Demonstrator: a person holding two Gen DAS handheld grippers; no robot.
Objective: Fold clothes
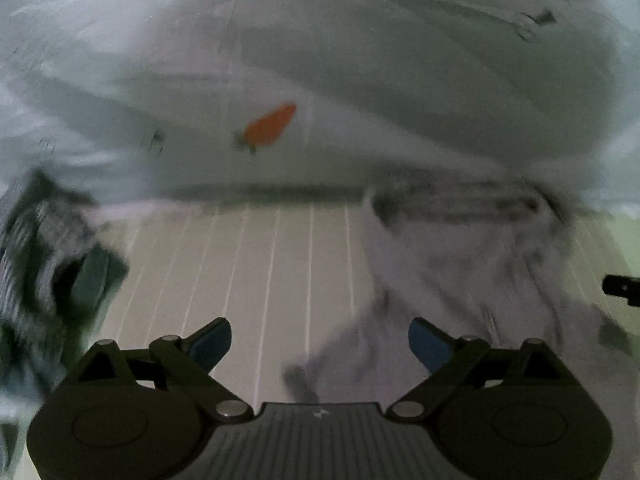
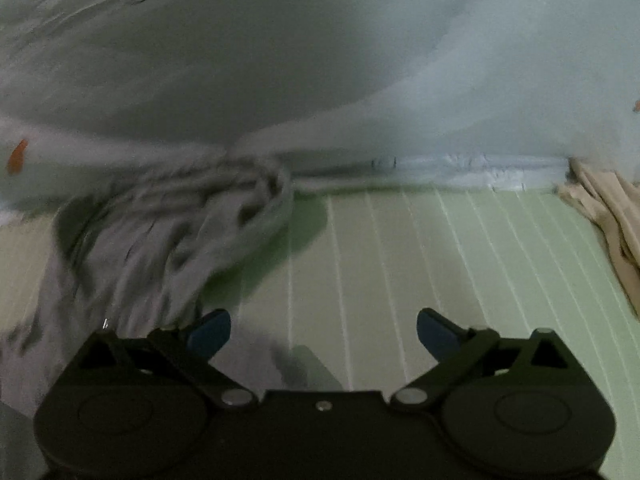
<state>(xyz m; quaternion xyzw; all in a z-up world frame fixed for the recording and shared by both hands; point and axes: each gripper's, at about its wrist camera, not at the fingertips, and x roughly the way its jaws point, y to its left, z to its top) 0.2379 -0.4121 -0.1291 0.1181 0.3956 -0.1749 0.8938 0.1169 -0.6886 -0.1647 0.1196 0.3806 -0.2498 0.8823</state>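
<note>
Motion blur softens the left wrist view. The left gripper (image 1: 320, 338) has its fingers (image 1: 212, 342) spread wide with nothing between them, above a pale striped sheet (image 1: 256, 264). A crumpled grey garment (image 1: 460, 280) lies on the sheet to the right of the fingers, and a dark striped garment (image 1: 40, 264) lies bunched at the left edge. Behind, a white cover (image 1: 360, 80) carries an orange carrot print (image 1: 270, 124).

From the right wrist, the right gripper (image 2: 324, 330) also has its fingers wide apart and empty. The grey garment (image 2: 152, 248) lies just left of them; a beige cloth (image 2: 608, 216) sits far right.
</note>
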